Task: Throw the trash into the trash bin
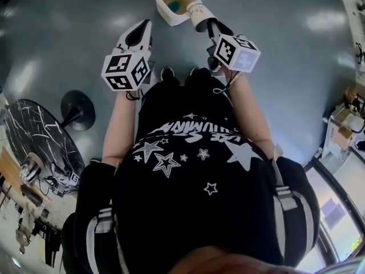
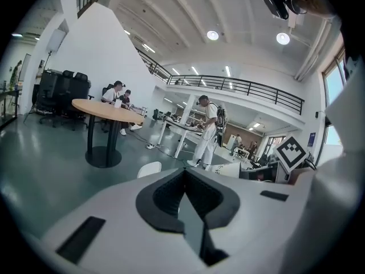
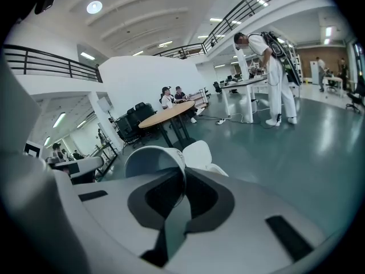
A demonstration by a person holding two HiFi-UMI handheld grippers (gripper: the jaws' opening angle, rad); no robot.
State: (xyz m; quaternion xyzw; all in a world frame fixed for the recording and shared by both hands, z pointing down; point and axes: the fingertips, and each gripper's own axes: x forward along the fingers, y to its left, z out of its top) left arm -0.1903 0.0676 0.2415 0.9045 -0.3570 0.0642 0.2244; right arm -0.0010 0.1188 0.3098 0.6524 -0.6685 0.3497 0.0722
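Over glossy teal floor [image 1: 68,33] nr bin [image 1: 161,9] — R gripper [image 1: 211,24] pinches cup [image 1: 198,13], L gripper [image 1: 146,24] closed, empty

Two tongs [image 1: 141,30], one paper cup [image 1: 197,12], one trash bin [image 1: 164,11]

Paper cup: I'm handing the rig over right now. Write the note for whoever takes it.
Left tongs: shut, empty, held over the floor short of the bin.
Right tongs: shut on the paper cup, gripped by its rim.
The cup is at the bin's right edge, not yet inside.
Done: cup picked up and brought to the bin.
Left: move it over the opening, open the tongs, let it drop.
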